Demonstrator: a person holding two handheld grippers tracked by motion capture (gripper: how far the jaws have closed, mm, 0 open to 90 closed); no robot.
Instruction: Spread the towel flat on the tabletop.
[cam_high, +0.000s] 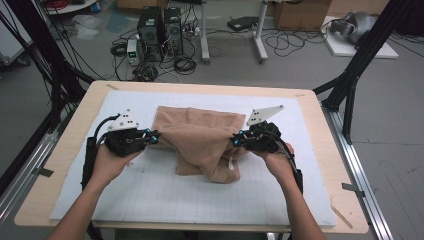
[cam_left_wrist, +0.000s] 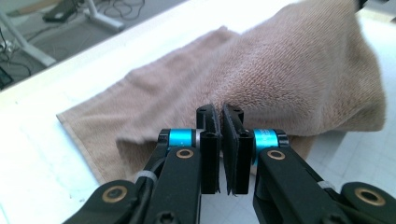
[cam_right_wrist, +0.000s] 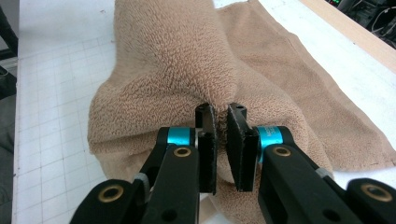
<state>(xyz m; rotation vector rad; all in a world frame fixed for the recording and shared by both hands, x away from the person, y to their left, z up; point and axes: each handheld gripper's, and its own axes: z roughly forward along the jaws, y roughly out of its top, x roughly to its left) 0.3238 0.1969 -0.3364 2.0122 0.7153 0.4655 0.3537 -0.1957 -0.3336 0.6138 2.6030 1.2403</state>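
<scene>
Centrally on the white gridded surface (cam_high: 150, 200) lies 1 tan towel (cam_high: 200, 137), part lifted and bunched between 2 hand-held tools, its far portion flat on the mat. Left tongs (cam_high: 156, 135) are closed on the towel's left edge, with a fold of terry pinched between the pads, as the left gripper view confirms (cam_left_wrist: 220, 140). Right tongs (cam_high: 233, 142) are likewise clamped on the right side of the cloth, where the right gripper view shows pile gathered at the tips (cam_right_wrist: 220, 140). Each grip appears to take only a thin bite of fabric near the pad tips; a judged risk is that uneven pulling would let 1 edge slip free, dropping that side and spoiling the fold. A loose lobe hanging at the near side could also drag and crease underneath.
</scene>
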